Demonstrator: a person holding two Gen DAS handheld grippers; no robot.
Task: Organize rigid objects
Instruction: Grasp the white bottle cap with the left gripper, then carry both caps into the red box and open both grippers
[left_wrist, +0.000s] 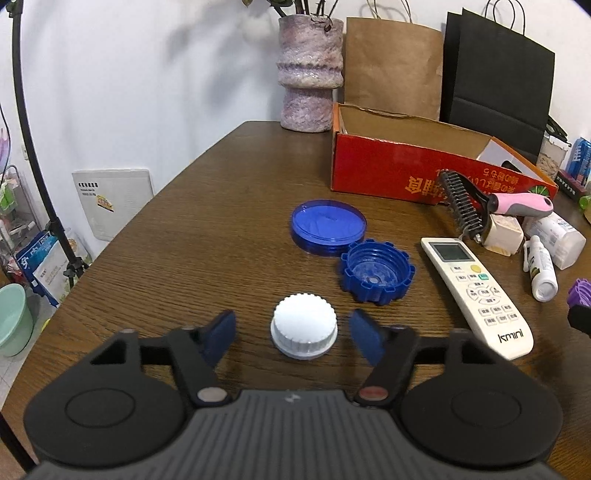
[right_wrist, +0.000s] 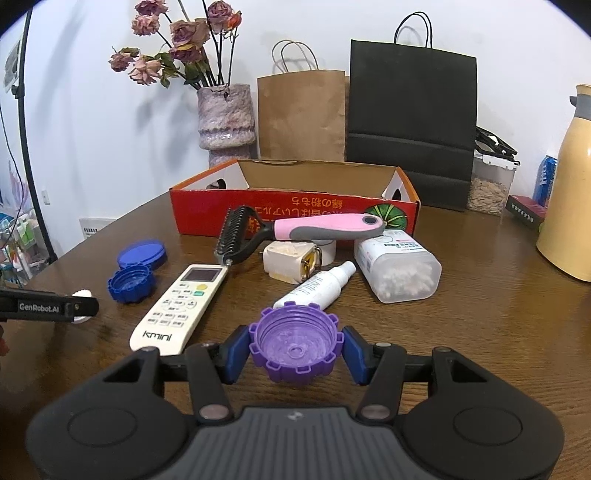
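1. Left gripper (left_wrist: 291, 336): fingers spread wide, one on each side of a white ribbed cap (left_wrist: 304, 330) that sits flat on the desk (left_wrist: 192, 236); neither pad touches it.
2. Right gripper (right_wrist: 294, 352): closed around a purple notched cap (right_wrist: 294, 347), open side up, both blue pads against its rim, near the front edge of the desk.
3. Blue notched cap (left_wrist: 377, 271): open side up, mid-desk, touching a flat blue round lid (left_wrist: 328, 225) behind it.
4. White remote (left_wrist: 476, 291): lies face up just to the right of the blue cap.
5. Pet comb, pink handle (right_wrist: 328, 225): propped across a small cream block (right_wrist: 290, 262), in front of the red box.
6. Small white spray bottle (right_wrist: 317, 286) and cotton-swab container (right_wrist: 399, 269): lying on their sides, right of the remote.
7. Red cardboard box (right_wrist: 295, 210): open-topped, toward the back edge; what it holds cannot be seen.
8. Behind the box: mottled vase (right_wrist: 226, 118), brown paper bag (right_wrist: 301, 114), black paper bag (right_wrist: 412, 122).
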